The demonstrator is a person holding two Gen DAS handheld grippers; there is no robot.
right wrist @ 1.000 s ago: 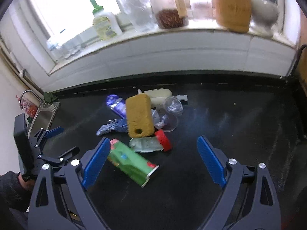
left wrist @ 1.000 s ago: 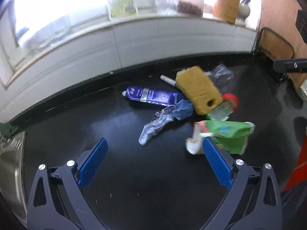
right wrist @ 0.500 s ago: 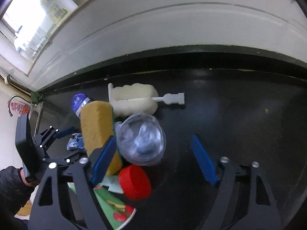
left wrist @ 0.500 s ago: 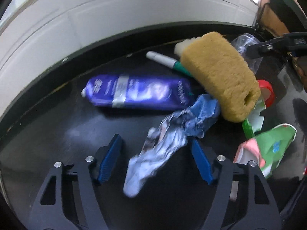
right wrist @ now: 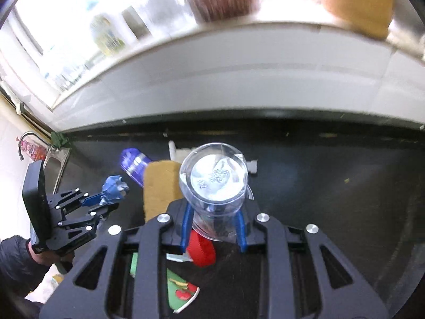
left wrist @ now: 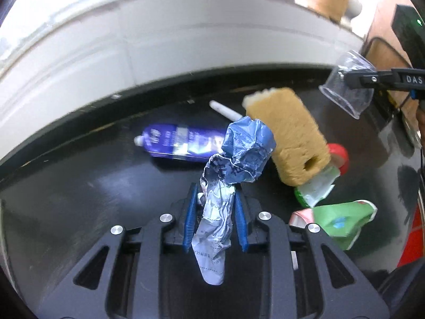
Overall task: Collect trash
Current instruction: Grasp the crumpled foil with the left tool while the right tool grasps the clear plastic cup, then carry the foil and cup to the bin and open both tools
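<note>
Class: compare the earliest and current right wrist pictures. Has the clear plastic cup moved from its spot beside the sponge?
Yes. The clear plastic cup now sits clamped in the right tongs, raised above the yellow sponge, no longer lying beside it.

Home kitchen: black countertop (right wrist: 332, 199) w/ steel sink (right wrist: 57, 159) & tap (right wrist: 25, 139), jars on the windowsill (right wrist: 239, 30).

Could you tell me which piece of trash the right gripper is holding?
The clear plastic cup, pinched by the right gripper; the left gripper holds the crumpled blue wrapper.
</note>
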